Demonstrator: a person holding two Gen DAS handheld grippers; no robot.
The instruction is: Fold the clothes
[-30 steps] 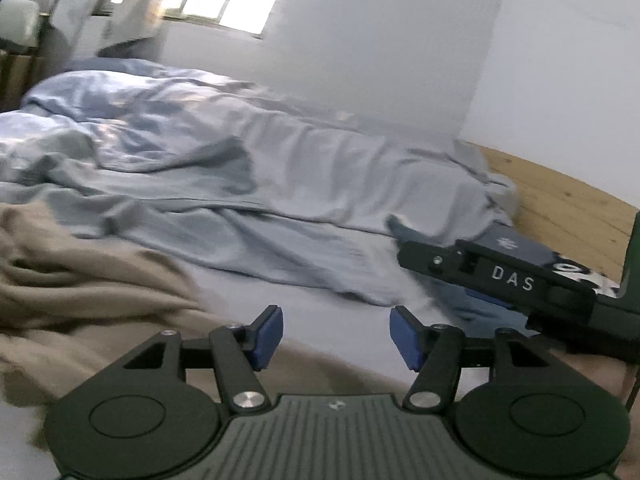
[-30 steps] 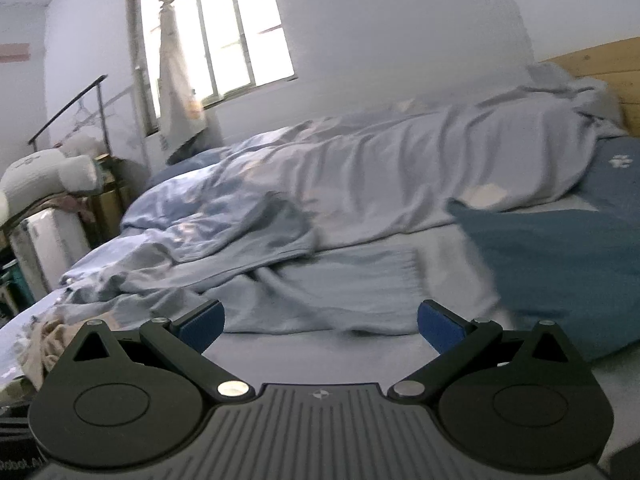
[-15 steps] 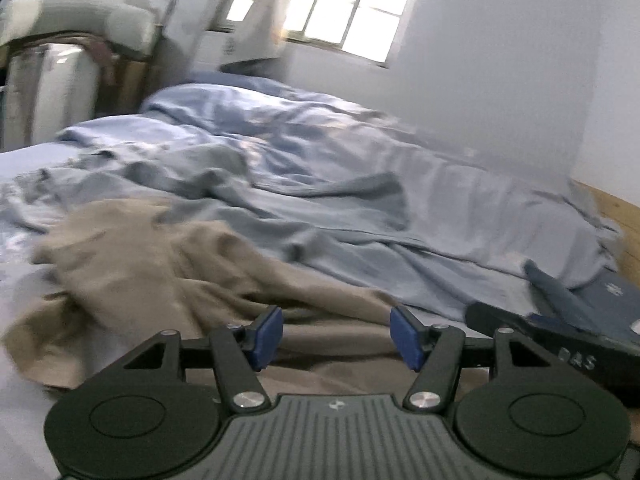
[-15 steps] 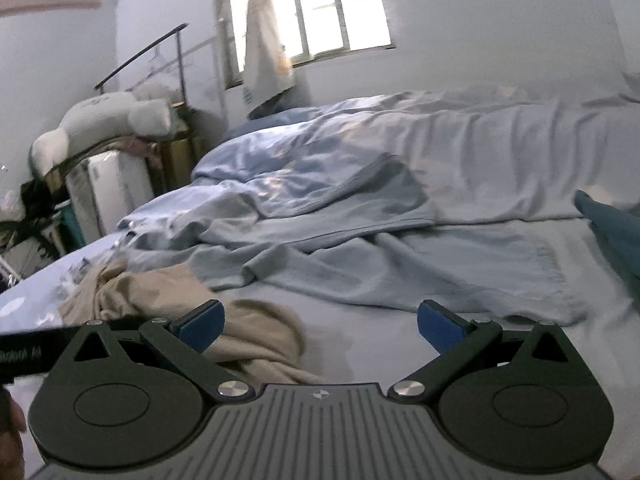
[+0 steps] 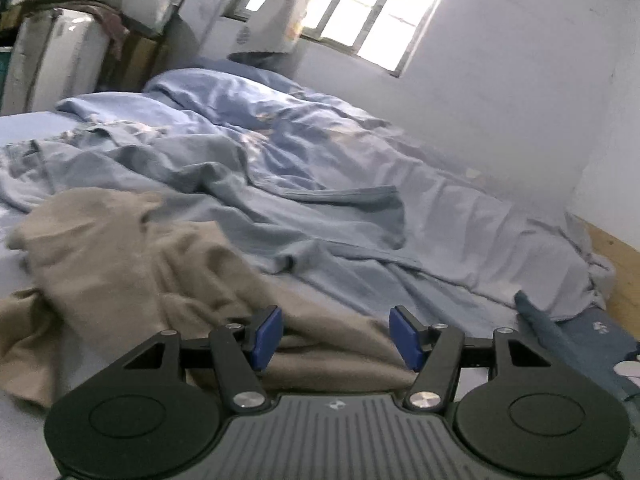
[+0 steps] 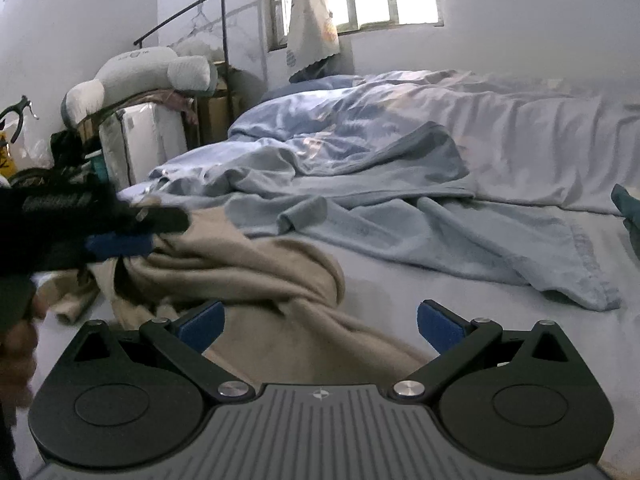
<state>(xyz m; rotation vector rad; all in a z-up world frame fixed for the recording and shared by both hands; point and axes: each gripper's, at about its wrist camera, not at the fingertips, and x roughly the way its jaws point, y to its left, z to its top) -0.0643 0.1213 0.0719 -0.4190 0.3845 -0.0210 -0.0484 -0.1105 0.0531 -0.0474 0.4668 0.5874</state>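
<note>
Crumpled beige garment (image 5: 132,264) lies beneath both grippers' parted jaws.

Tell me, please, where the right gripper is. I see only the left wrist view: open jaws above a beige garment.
Observer: The right gripper is open, low over the near end of the same garment. It pinches nothing.
Operator: Does my left gripper touch the cloth?
Observer: From the right wrist view, it comes in from the left at the garment's far bunch. Its blue pad lies close against the cloth, but blur hides whether they touch.
Operator: Is anything else close there?
Observer: A hand, blurred, shows at the left edge below that gripper.
</note>
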